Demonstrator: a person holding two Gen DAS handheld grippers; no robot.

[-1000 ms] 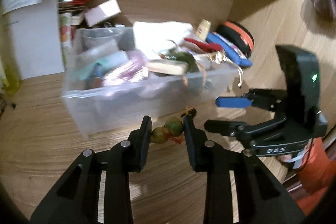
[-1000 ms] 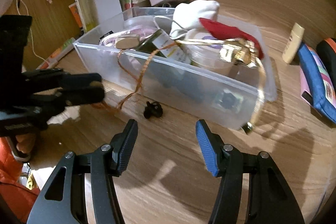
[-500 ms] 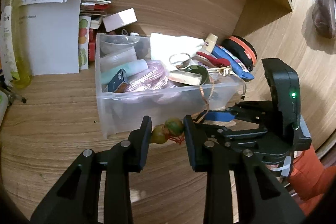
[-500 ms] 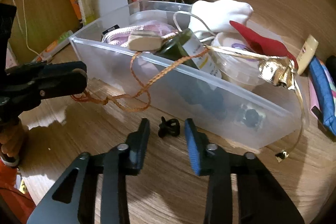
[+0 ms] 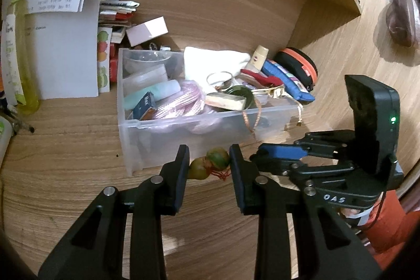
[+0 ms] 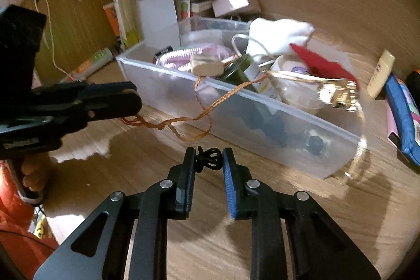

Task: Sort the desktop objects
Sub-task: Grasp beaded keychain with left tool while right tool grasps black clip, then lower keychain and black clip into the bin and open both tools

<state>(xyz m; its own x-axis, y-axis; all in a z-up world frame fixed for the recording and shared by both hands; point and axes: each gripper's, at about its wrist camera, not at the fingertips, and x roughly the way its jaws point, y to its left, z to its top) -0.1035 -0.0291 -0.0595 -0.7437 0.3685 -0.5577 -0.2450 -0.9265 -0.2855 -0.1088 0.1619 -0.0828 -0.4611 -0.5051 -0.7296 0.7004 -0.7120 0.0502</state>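
Note:
My left gripper (image 5: 209,162) is shut on green and yellow beads (image 5: 210,165) tied to an orange braided cord (image 6: 202,106). The cord runs up over the front wall into a clear plastic bin (image 5: 162,127) full of small items; the bin also shows in the right wrist view (image 6: 262,109). My right gripper (image 6: 209,160) is shut on a small black hair clip (image 6: 208,158) just above the wooden desk, in front of the bin. The left gripper shows in the right wrist view (image 6: 131,101), and the right gripper in the left wrist view (image 5: 258,158).
A white paper holder (image 5: 65,43), a yellow bottle (image 5: 15,62), stacked books and a pink box (image 5: 147,30) stand behind the bin. A blue pouch (image 5: 286,80), an orange-black case (image 5: 299,64) and a small tube (image 6: 380,72) lie to the bin's right.
My right gripper moved forward to the black clip and closed on it. My left gripper kept hold of the beads and pulled back a little from the bin.

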